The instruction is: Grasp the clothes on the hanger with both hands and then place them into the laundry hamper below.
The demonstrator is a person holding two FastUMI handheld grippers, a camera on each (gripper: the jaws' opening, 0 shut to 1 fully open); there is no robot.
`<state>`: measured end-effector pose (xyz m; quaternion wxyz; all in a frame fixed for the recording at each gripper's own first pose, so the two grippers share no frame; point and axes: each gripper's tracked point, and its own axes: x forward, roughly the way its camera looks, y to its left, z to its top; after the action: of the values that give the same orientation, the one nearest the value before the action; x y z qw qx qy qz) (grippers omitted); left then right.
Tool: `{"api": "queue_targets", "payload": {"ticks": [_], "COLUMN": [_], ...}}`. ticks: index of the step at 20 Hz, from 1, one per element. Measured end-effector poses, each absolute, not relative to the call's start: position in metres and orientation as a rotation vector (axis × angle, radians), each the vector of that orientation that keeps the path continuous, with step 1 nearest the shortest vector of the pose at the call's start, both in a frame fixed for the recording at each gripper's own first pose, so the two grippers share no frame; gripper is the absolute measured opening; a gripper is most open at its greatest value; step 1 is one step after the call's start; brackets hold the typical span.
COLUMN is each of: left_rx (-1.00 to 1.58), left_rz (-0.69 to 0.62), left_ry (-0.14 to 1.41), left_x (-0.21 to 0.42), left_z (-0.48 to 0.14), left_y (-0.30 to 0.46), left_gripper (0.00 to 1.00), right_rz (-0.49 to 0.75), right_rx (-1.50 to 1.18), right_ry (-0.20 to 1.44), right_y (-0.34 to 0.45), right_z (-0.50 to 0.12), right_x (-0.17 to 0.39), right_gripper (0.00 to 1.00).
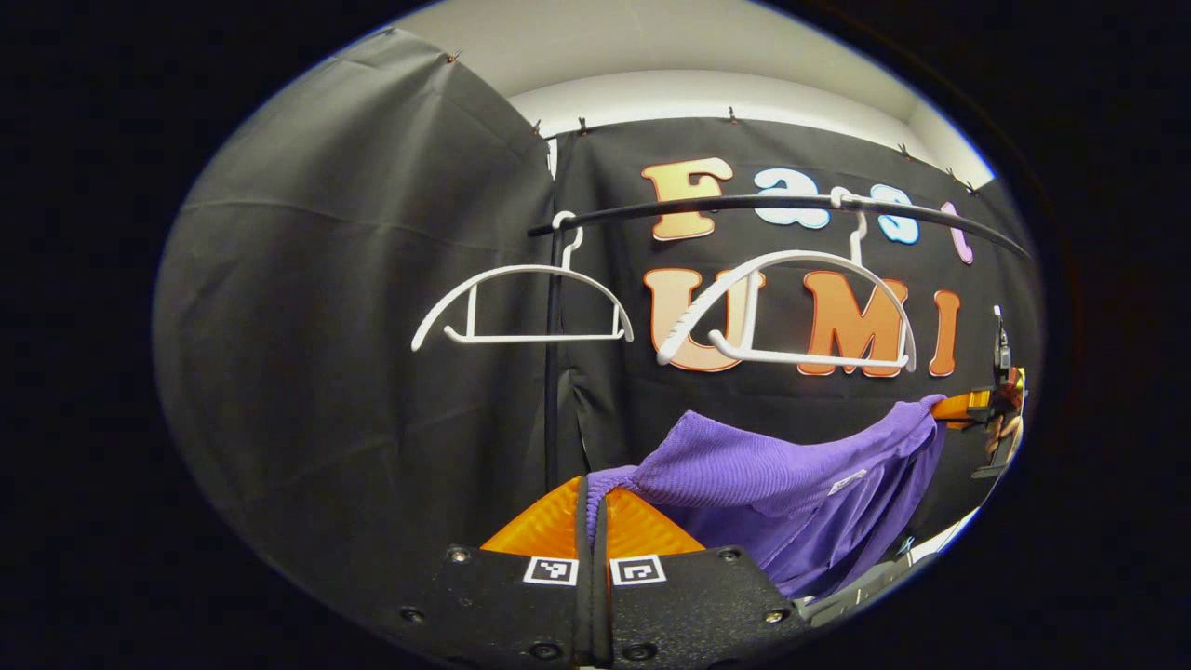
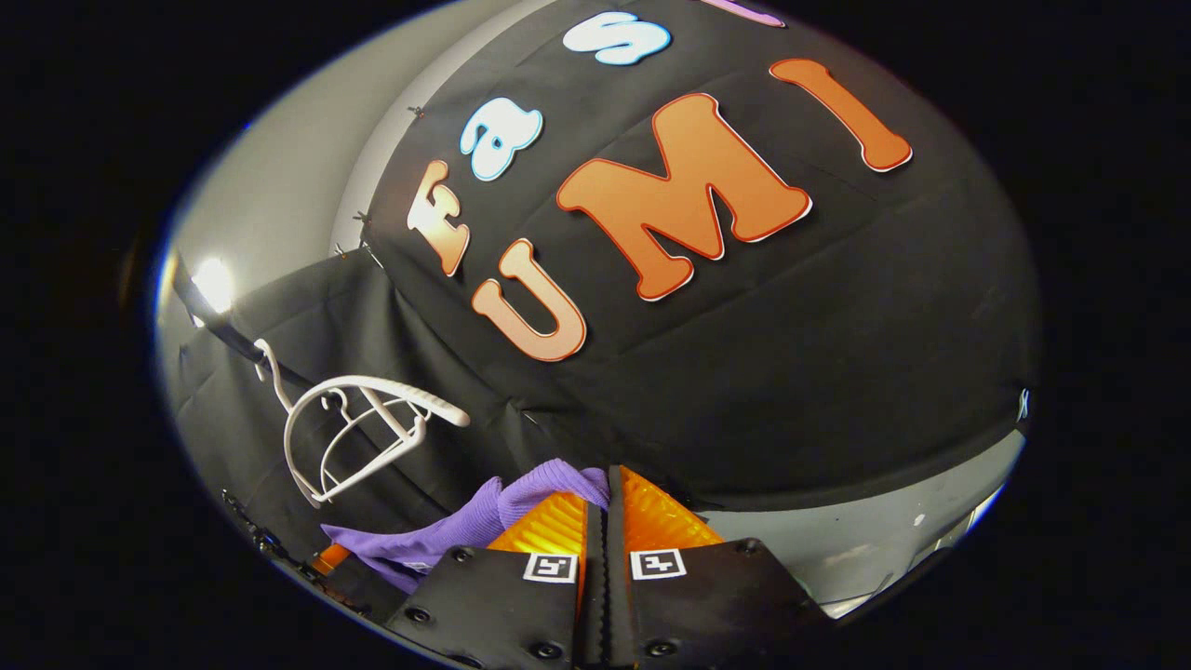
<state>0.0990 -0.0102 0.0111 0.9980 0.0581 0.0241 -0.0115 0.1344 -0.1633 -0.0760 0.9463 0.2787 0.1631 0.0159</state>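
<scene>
Left gripper view shows your left gripper [image 1: 592,502] with its fingers pinched together on one corner of the purple garment [image 1: 791,484], the cloth bunching right at the tips. From there the garment stretches across to your right gripper [image 1: 958,408], seen farther off at the right edge, which pinches the other end. In the right gripper view, the right gripper [image 2: 607,502] has its fingers closed on a fold of the same purple knit [image 2: 484,526], with the rest trailing down and away to the left.

The garment hangs slung between your two grips, below the rail [image 1: 772,205] and clear of both white hangers [image 1: 521,307], which are bare. It looks like a light, soft ribbed knit: it sags in the middle and will fold and drape rather than hold a shape. Expect it to stretch a little and slip if pinched only at a thin edge, so keep a gathered fold in each grip. The hamper is out of frame, so I cannot tell how far below it sits.
</scene>
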Motion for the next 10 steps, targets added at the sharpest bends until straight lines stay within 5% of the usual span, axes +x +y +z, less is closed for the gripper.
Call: {"api": "queue_targets", "payload": {"ticks": [10], "left_rx": [0.215], "left_rz": [-0.208], "left_ry": [-0.013], "left_x": [0.058], "left_z": [0.008], "left_y": [-0.108], "left_gripper": [0.00], "right_rz": [0.057], "right_rx": [0.300], "right_ry": [0.306], "right_y": [-0.104], "right_z": [-0.098], "right_x": [0.079], "right_gripper": [0.08]}}
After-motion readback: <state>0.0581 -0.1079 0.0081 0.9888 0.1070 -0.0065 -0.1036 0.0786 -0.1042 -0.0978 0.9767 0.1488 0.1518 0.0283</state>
